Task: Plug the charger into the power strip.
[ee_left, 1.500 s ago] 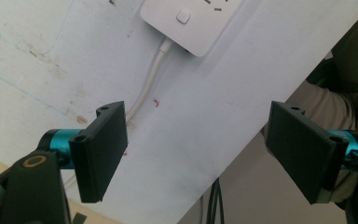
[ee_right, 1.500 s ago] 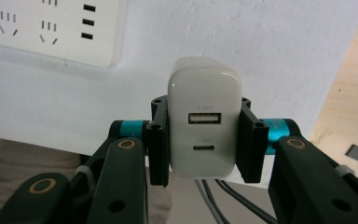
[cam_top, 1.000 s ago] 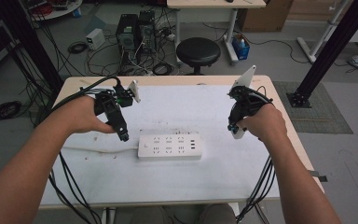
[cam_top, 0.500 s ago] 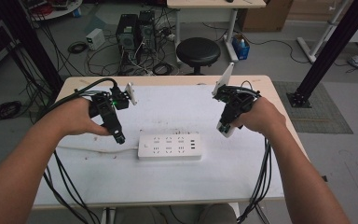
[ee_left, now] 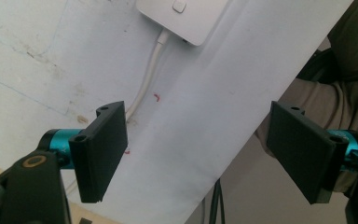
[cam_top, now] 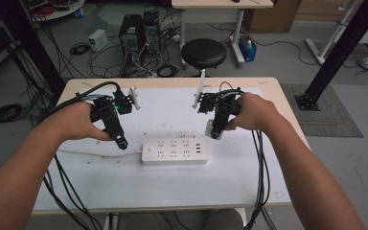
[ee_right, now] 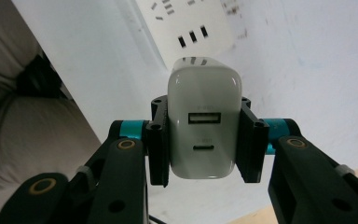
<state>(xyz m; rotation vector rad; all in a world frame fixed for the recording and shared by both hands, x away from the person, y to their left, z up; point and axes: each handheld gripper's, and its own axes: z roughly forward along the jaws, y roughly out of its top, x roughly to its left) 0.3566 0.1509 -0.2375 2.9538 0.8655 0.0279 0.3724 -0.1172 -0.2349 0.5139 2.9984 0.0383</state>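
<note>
A white power strip (cam_top: 174,150) lies flat on the white sheet in the middle of the table, its cord (ee_left: 145,77) running off to the left. My right gripper (cam_top: 214,134) hangs just above and behind the strip's right end, shut on a white USB charger (ee_right: 204,124) whose two ports face the camera. The strip's sockets (ee_right: 191,18) lie below the charger in the right gripper view. My left gripper (cam_top: 121,143) stands open at the strip's left end, over the cord, with nothing between its pads (ee_left: 103,149).
A white sheet (cam_top: 182,115) covers most of the wooden table (cam_top: 268,86). Behind the table stand a black stool (cam_top: 203,52) and computer towers (cam_top: 139,33) amid floor cables. Gripper cables (cam_top: 258,163) trail off the front edge.
My right gripper has carried the charger leftward from the table's right side to just above the strip's right end. The left gripper has stayed in place.
</note>
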